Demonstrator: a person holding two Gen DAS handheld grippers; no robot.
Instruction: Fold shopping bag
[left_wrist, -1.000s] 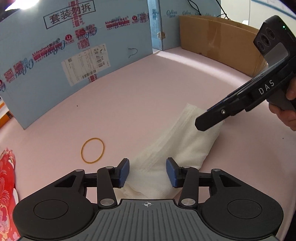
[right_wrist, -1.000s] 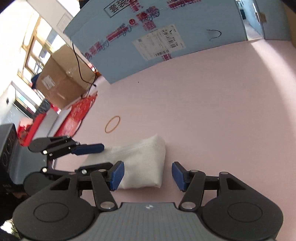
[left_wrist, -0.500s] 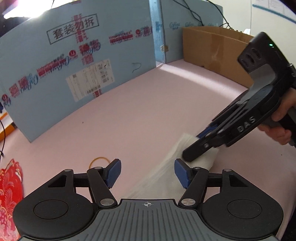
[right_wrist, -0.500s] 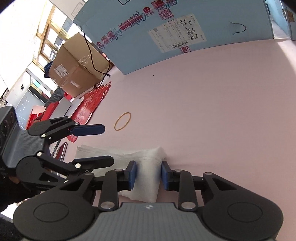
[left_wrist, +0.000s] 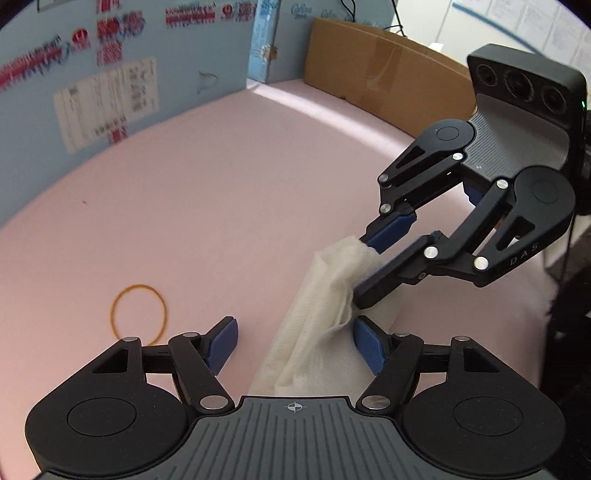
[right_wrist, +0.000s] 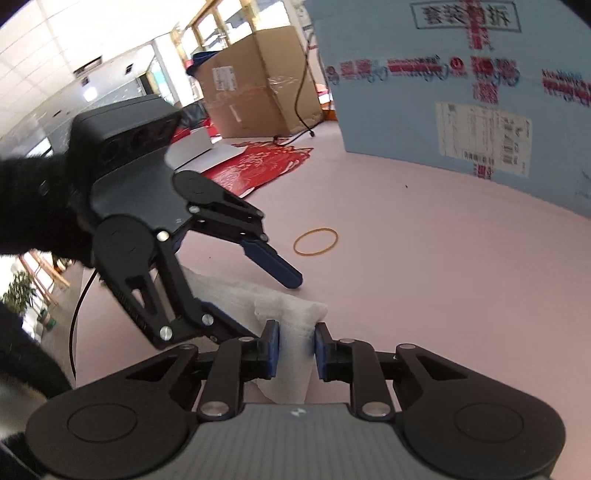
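1. The shopping bag (left_wrist: 325, 317) is a white, woven-looking cloth already gathered into a long narrow band. One end is lifted off the pink table top (left_wrist: 207, 206); the rest trails down between the two tools.
2. It looks light and limp, sagging and creasing where it hangs, so I'd judge it won't hold a fold unless pressed flat. The weave seems coarse enough not to slip.
3. The right gripper (left_wrist: 365, 269) has its blue pads pinched on the raised end of the cloth. A hemmed edge or corner like that seems the sensible place to take it.
4. The left gripper (left_wrist: 293, 343) stands spread wide, the band passing between its pads with neither pad gripping it.
5. An orange rubber band (left_wrist: 138, 314) lies on the table, near the bag but apart from it.
6. Behind, a blue carton (right_wrist: 461, 74) with red print and a shipping label walls the table. Brown cardboard boxes (right_wrist: 255, 81) and red printed sheets (right_wrist: 258, 166) lie beyond, in a bright windowed room.
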